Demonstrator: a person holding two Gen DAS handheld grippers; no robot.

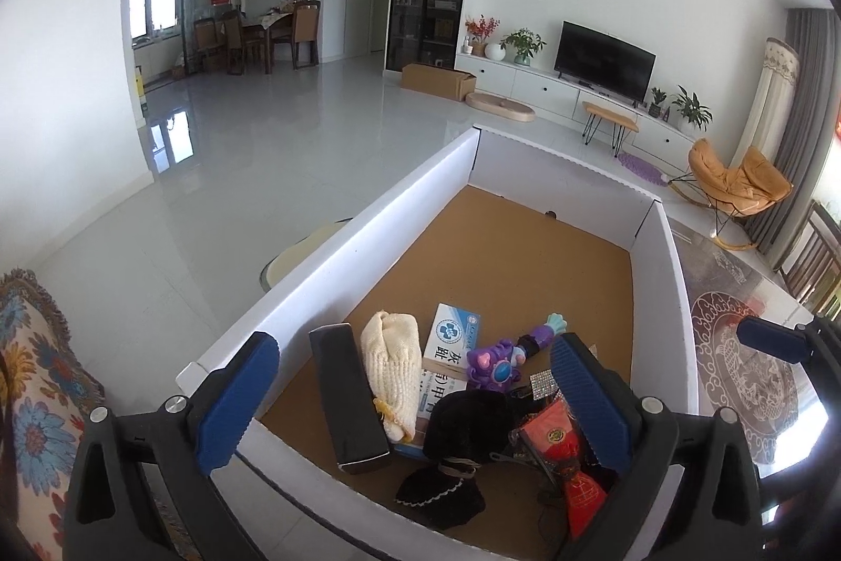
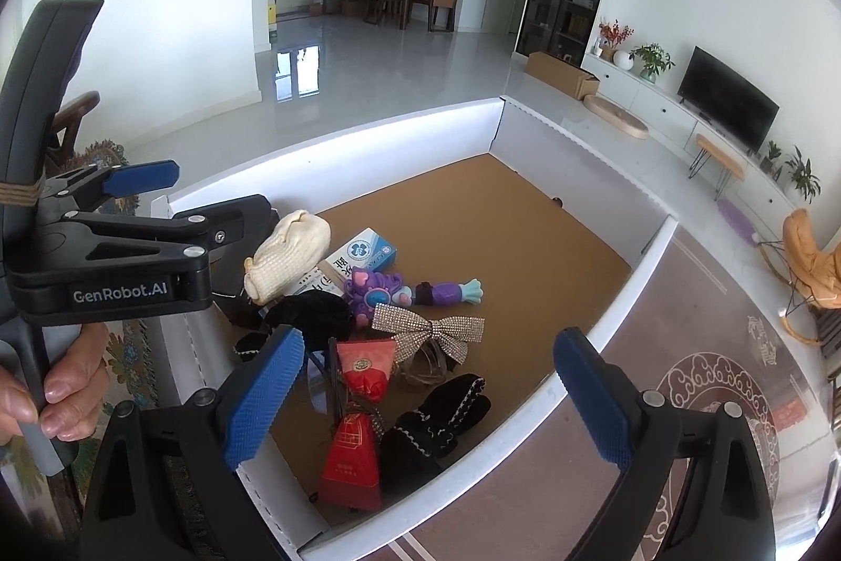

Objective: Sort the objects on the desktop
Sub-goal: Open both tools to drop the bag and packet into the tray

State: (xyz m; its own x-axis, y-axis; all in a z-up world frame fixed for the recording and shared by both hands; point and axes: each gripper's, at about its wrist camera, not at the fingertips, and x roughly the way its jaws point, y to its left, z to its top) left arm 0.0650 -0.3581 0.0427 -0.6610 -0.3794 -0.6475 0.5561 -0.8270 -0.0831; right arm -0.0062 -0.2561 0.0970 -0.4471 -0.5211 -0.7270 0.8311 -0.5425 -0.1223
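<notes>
A white-walled box [image 1: 368, 235] with a cork floor holds the clutter at its near end. There lie a black case [image 1: 347, 403], a cream knitted piece [image 1: 391, 371], a blue-and-white medicine box [image 1: 454, 335], a purple toy [image 1: 499, 361], a black velvet piece [image 1: 462, 419] and a red pouch [image 1: 557, 440]. My left gripper [image 1: 415, 403] hangs open over them, its pads touching nothing. In the right wrist view, my right gripper [image 2: 428, 398] stands open above the box's near corner, over the red pouches [image 2: 362, 366], a rhinestone bow [image 2: 431, 329] and black velvet pieces [image 2: 447, 408].
The far half of the cork floor [image 1: 525, 256] is bare. A flowered cloth [image 1: 31, 403] lies left of the box, a patterned tabletop [image 2: 709, 403] right of it. A person's hand [image 2: 52, 398] grips the left tool's handle. Beyond is a tiled living room.
</notes>
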